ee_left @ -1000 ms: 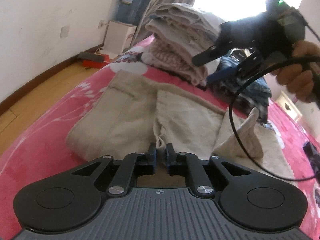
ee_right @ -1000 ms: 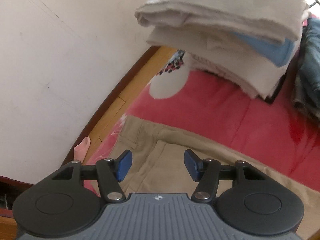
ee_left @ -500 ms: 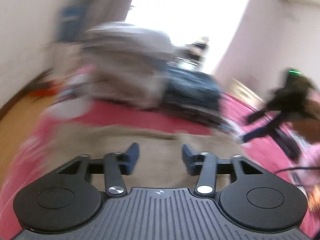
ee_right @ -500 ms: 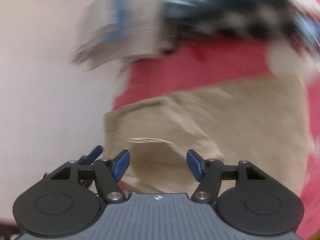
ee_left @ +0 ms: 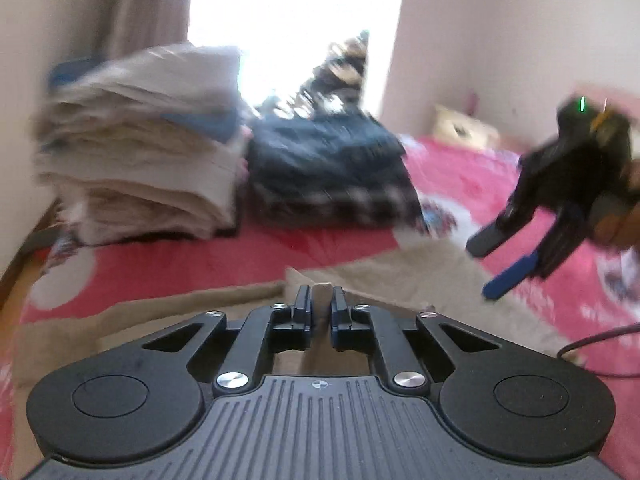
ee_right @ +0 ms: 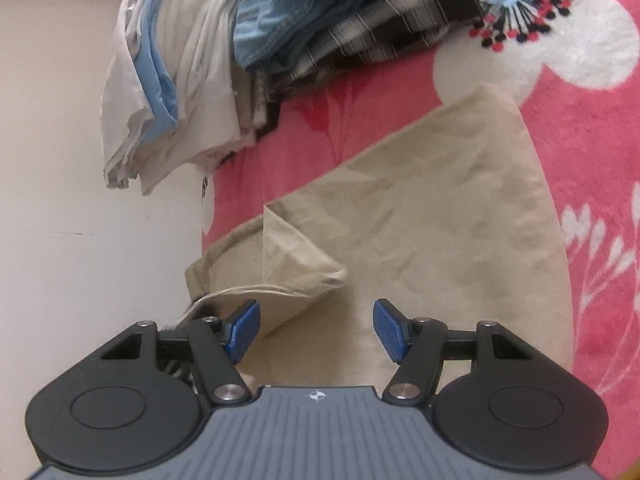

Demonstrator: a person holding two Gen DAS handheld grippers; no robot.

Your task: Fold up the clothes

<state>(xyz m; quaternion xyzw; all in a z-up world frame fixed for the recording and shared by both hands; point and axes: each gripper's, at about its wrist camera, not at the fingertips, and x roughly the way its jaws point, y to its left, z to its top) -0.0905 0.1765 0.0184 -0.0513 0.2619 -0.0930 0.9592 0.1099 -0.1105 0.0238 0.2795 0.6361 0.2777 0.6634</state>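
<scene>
Closest in, the left tongs (ee_left: 319, 307) are pressed nearly together, pinching a fold of the beige trousers (ee_right: 420, 216) between their tips. The right tongs (ee_right: 316, 330) hang just above the same garment, spread wide with nothing between the blue pads (ee_right: 390, 330); in the left wrist view they (ee_left: 496, 264) sit off to the right, held in a hand (ee_left: 628, 220). The trousers lie flat on the pink flowered bedspread (ee_right: 592, 128), one corner turned over into a triangular flap near the wall side. Past them on the bed stands a tall stack of pale folded clothes (ee_left: 140, 144), and right beside it a lower pile of dark checked clothes and denim (ee_left: 332, 176). Behind both, a bright window (ee_left: 292, 12) with a curtain (ee_left: 148, 4) on its left.
</scene>
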